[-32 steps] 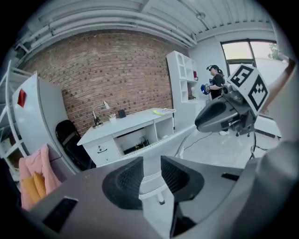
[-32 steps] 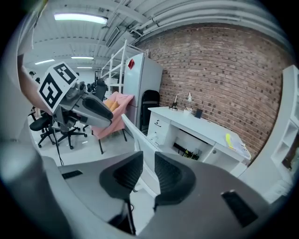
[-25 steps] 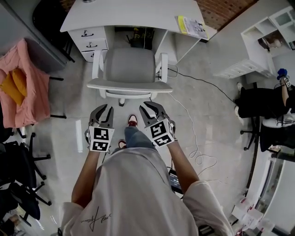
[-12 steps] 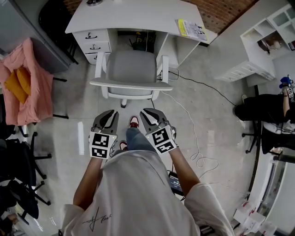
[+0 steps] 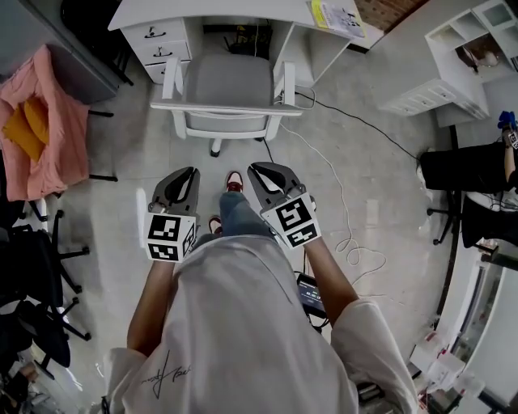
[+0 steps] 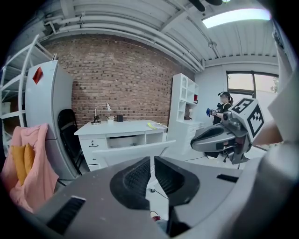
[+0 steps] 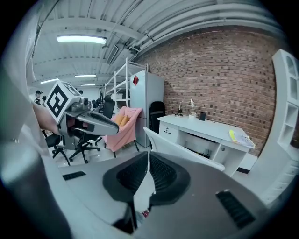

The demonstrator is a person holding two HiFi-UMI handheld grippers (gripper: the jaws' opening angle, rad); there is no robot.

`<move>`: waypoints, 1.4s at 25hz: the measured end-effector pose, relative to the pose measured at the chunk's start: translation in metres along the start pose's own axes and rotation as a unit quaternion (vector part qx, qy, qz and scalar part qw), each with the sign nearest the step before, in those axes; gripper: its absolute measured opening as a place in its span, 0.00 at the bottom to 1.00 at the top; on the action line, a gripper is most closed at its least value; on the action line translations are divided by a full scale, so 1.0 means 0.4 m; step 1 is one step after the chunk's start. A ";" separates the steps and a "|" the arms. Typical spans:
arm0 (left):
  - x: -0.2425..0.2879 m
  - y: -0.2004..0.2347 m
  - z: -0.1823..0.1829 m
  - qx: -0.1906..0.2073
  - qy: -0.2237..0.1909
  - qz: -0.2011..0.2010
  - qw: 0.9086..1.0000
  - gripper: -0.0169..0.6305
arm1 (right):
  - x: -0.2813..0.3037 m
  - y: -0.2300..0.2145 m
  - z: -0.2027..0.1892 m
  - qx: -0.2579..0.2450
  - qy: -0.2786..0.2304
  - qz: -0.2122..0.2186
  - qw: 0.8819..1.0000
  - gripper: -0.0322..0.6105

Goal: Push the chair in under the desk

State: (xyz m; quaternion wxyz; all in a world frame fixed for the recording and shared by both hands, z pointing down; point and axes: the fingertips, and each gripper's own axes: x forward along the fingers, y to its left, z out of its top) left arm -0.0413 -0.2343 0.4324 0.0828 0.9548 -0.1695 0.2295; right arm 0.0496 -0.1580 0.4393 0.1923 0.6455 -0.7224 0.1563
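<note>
The wheeled chair (image 5: pixel 229 81) probably rolled easily; its stiff backrest rail (image 5: pixel 227 111), opposite the bench (image 5: pixel 202 12), suited pushing. The left tool (image 5: pixel 184 175) and right tool (image 5: pixel 264 171) had just been closing, both empty and almost together.

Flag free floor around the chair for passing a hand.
Free: floor between chair and pink cloth; strip between chair and shoe. Crowded: cable right of chair, black chairs lower left.

Floor (image 5: pixel 388 186): chair (image 5: pixel 231 89), desk (image 5: pixel 227 10), white cable (image 5: pixel 348 240) resting on it.
</note>
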 end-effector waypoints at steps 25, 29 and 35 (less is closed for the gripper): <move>-0.082 -0.040 0.013 -0.016 -0.042 -0.018 0.999 0.03 | -0.079 0.070 0.046 0.063 -0.056 0.040 0.996 0.09; -0.079 -0.045 0.000 -0.017 -0.035 -0.022 0.999 0.03 | -0.075 0.077 0.043 0.060 -0.053 0.051 0.995 0.09; -0.080 -0.040 -0.007 -0.018 -0.033 -0.023 0.999 0.03 | -0.070 0.076 0.045 0.057 -0.053 0.052 0.996 0.09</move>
